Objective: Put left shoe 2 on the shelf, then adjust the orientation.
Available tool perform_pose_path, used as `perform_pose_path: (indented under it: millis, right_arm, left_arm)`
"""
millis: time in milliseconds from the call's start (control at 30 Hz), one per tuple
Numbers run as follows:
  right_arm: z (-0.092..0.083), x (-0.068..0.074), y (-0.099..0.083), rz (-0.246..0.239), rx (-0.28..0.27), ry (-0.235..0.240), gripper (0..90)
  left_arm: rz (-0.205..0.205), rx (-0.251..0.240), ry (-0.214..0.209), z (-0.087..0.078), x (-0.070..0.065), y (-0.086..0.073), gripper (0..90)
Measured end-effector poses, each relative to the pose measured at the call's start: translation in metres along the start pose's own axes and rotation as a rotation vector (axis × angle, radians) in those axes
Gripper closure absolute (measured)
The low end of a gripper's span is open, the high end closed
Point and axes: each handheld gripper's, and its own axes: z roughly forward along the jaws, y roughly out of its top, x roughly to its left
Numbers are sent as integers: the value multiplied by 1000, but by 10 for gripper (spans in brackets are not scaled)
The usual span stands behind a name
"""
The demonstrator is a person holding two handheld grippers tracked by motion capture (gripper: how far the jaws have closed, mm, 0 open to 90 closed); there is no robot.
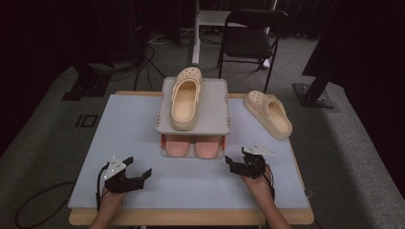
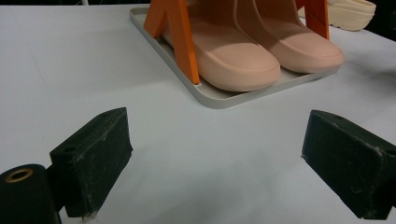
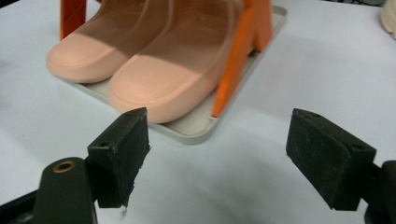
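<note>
pink shoes (image 1: 193, 146) on rack's lower tray (image 2: 219, 100), beige clog (image 1: 185, 98) on top shelf (image 1: 215, 107)

You are looking at a black folding chair (image 1: 248, 40) standing on the grey carpet (image 1: 43, 143) at the top centre, with a white post (image 1: 196, 33) rising just left of it. Dark cables (image 1: 148, 57) are trailing across the floor at the upper left. Two black stand bases (image 1: 86, 88) (image 1: 313, 95) are sitting beyond the table's far corners. The pale table (image 1: 124, 138) is filling the middle of your frame and carrying a grey rack (image 1: 215, 105) with orange uprights (image 2: 180, 37). One beige clog (image 1: 185, 98) is lying on its top tray, and another beige clog (image 1: 270, 113) is resting on the table to the right of it.
</note>
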Motion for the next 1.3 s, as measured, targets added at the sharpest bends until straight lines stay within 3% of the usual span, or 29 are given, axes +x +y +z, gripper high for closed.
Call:
perform_pose_path:
  millis: [200, 433, 533, 867, 1000, 1067, 1300]
  right_arm:
    - [-7, -19, 2, 18, -1, -5, 206]
    - [-15, -34, 0, 19, -3, -77, 210]
    - [-18, -46, 0, 24, 9, -86, 145]
    - [-31, -77, 7, 61, -48, -130, 159]
    - [-31, -91, 12, 66, -60, -152, 160]
    - [-30, -98, 14, 65, -63, -163, 215]
    - [-28, -122, 21, 104, -78, -190, 207]
  left_arm:
    - [0, 1, -2, 0, 0, 0, 79]
    - [-1, 3, -2, 0, -1, -1, 79]
    - [-4, 3, -3, 0, -1, -1, 79]
    - [-9, -1, 5, -2, 0, -2, 79]
    - [-12, 2, 9, -3, 0, -4, 79]
    - [-9, 4, 12, -5, 0, -5, 79]
    - [-11, 0, 24, -10, -1, -7, 79]
